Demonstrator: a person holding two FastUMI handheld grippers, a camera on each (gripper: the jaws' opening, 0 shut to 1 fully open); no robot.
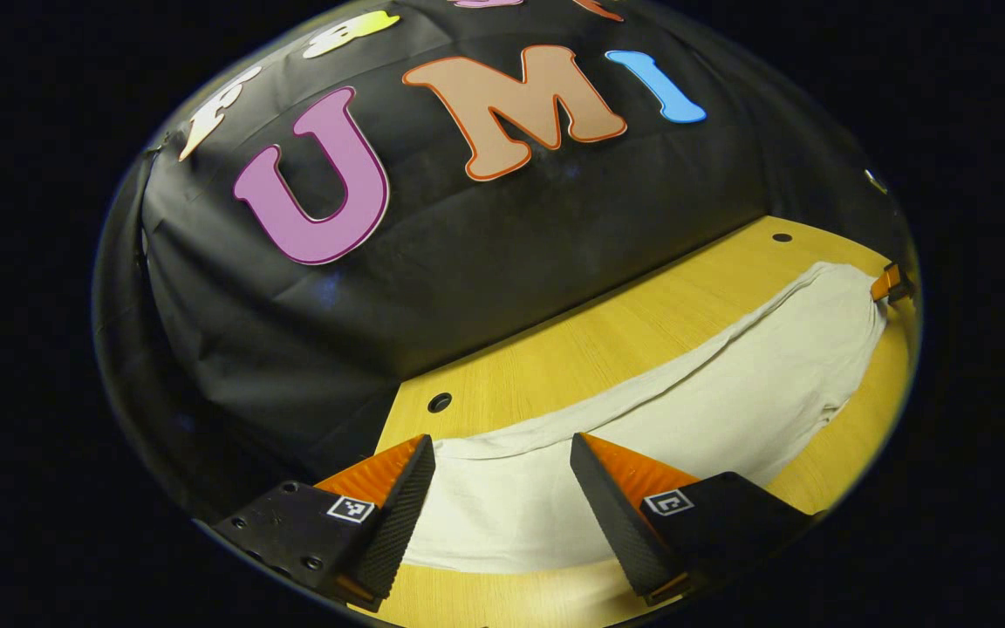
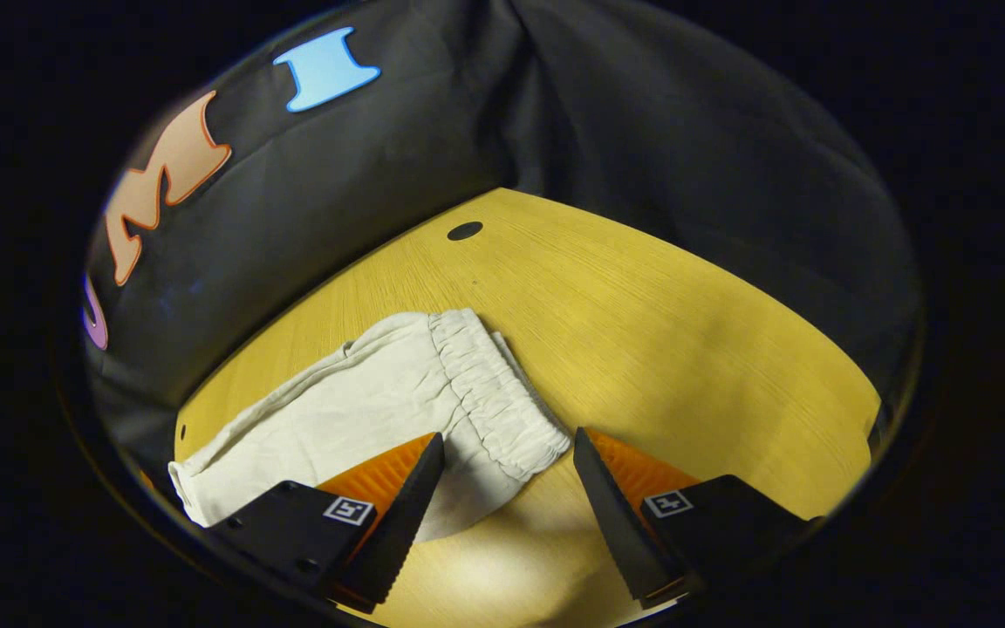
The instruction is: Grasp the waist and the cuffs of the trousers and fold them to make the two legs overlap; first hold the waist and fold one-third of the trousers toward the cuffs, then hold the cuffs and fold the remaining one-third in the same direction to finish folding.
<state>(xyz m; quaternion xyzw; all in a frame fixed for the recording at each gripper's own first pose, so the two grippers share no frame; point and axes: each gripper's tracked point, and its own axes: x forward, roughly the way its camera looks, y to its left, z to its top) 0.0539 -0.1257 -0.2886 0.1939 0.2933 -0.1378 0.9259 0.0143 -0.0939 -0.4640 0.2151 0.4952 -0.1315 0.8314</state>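
Observation:
Cream trousers [image 1: 712, 384] lie flat and stretched out on the wooden table [image 1: 607, 331]. In the left gripper view my left gripper [image 1: 501, 440] is open, with the near cuff end of the trousers lying between and below its fingers. At the far end of the cloth the right gripper [image 1: 891, 283] shows small beside the waist. In the right gripper view the trousers [image 2: 363, 401] run off to the left, and the gathered elastic waistband [image 2: 489, 392] lies just ahead of my open right gripper [image 2: 509, 434]. Its lower corner sits between the fingers. I cannot tell whether either gripper touches the cloth.
The black cloth wall [image 1: 468, 262] closes the table's far side. Small dark holes [image 1: 439, 402] [image 2: 464, 230] mark the tabletop. Bare wood [image 2: 642, 305] stretches to the right of the waistband.

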